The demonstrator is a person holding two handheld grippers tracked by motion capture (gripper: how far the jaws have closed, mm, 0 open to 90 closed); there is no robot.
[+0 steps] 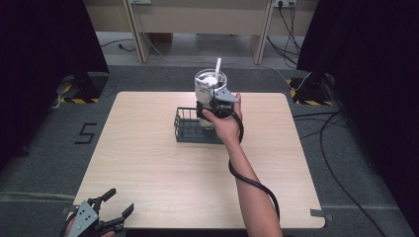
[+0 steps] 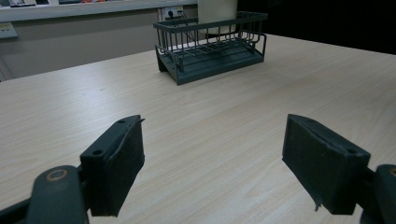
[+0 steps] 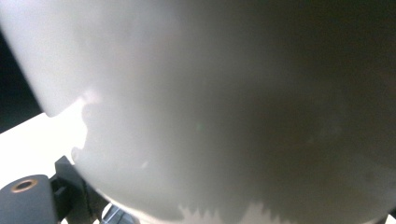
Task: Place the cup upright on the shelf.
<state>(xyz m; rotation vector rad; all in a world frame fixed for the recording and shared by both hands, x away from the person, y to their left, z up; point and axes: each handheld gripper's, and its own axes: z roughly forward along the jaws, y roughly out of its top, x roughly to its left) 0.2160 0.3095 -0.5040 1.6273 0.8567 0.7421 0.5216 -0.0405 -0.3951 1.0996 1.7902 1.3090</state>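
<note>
Your right tool (image 1: 213, 104) is out at the far middle of the desk (image 1: 148, 163), pressed up against a white jar (image 1: 210, 85) that stands in the dark wire basket (image 1: 187, 129), or just at its far end; from above you cannot tell which. In the right gripper view the jar's pale wall (image 3: 196, 107) sits so close that it hides the jaws, so whether they are clamped on it or merely around it cannot be told. A white handle or stick (image 1: 218, 65) leans out of the jar's open top, which is probably why you have come at the body from the side and low, leaving the rim free. Your left tool (image 1: 104, 213) waits at the near left corner of the desk with its jaws spread wide and nothing between them; its own view looks across bare wood to the basket (image 2: 210, 44), well apart, likely parked there so it stays out of the right arm's way.
</note>
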